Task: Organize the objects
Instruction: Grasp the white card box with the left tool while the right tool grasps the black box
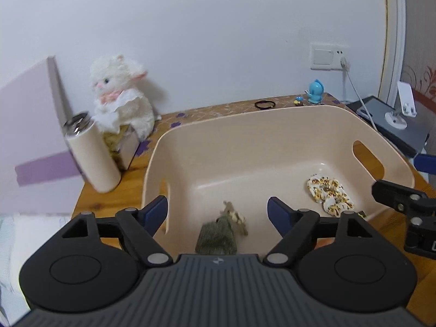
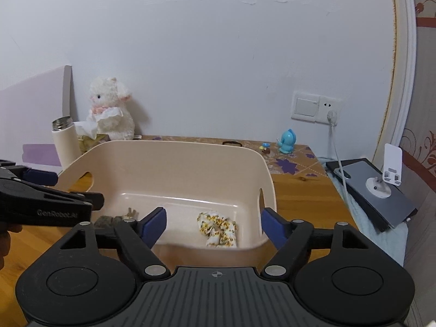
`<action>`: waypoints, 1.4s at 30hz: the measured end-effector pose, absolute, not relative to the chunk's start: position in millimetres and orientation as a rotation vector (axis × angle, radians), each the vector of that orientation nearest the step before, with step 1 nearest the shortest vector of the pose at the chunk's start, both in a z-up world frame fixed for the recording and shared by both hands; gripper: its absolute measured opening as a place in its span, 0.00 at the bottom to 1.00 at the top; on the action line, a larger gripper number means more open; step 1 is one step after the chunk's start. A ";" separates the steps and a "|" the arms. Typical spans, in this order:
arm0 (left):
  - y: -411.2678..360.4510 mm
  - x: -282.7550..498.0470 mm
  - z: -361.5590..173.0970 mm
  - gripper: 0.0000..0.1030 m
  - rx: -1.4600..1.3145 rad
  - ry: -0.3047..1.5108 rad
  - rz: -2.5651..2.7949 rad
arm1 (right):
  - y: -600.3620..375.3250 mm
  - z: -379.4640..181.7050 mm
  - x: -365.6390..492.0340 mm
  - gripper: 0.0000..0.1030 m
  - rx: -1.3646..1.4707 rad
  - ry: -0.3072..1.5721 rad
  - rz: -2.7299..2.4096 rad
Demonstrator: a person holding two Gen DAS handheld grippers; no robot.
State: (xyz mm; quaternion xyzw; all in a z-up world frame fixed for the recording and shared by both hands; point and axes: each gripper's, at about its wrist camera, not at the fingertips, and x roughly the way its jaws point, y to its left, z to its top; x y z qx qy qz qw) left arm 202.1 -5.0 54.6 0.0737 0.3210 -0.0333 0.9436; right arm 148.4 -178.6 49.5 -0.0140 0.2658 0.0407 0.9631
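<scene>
Your beige plastic bin (image 1: 272,136) sits on the tabletop (image 2: 302,193), holding a crumpled yellow-flowered scrunchie (image 1: 330,195) at its right and a grey-green pouch (image 1: 216,238) near its front wall.

I am counting one beige bin (image 1: 272,125), two items inside: one floral scrunchie (image 1: 329,194), one grey-green pouch (image 1: 216,238); one thermos (image 1: 92,155), one plush lamb (image 1: 122,95).

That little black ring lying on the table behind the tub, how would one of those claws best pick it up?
The black ring lies flat on the patterned mat beyond the beige tub. I would come straight down from above, one finger inside the loop and one outside, pinching the thin band. A sideways approach seems poor: it is too low to catch. The open left claw is free.
</scene>
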 end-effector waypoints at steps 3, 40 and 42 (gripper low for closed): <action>4.5 187.4 54.4 0.79 0.136 0.670 -0.078 | -174.2 48.3 131.8 0.85 -0.031 0.544 0.087; 69.1 143.7 -30.7 0.83 0.138 0.836 0.004 | -87.6 -39.8 108.4 0.92 -0.004 0.795 0.170; 69.0 144.5 -32.0 0.83 0.135 0.840 0.000 | -90.0 -41.8 110.0 0.92 -0.008 0.803 0.153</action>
